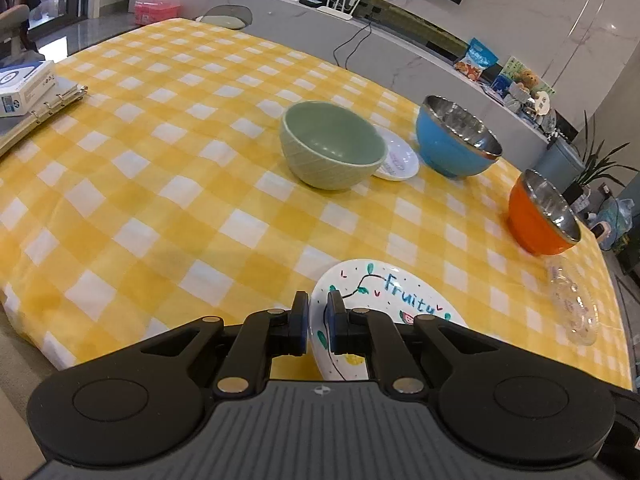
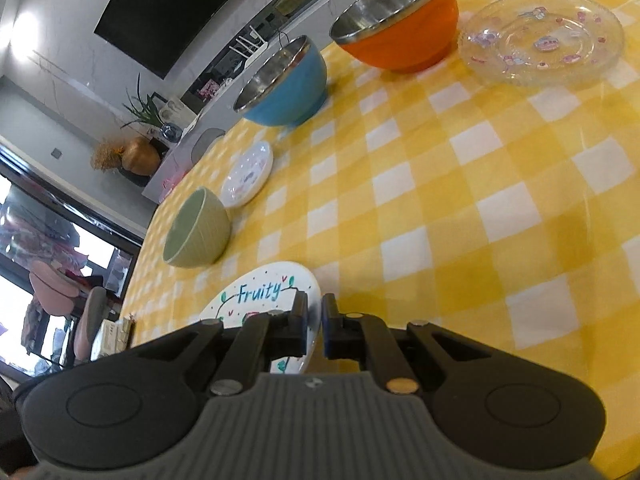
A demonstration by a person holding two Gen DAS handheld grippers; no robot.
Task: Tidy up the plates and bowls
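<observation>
A white plate lettered "Fruity" is held by both grippers at opposite rims. My left gripper is shut on its left rim; my right gripper is shut on the right rim of the same plate. Whether it touches the cloth I cannot tell. Behind it a green bowl stands beside a small white plate. Farther right are a blue steel-lined bowl, an orange one and a clear glass plate.
A yellow checked cloth covers the table. A ring binder and a white box lie at its far left edge. A low shelf with clutter runs behind the table.
</observation>
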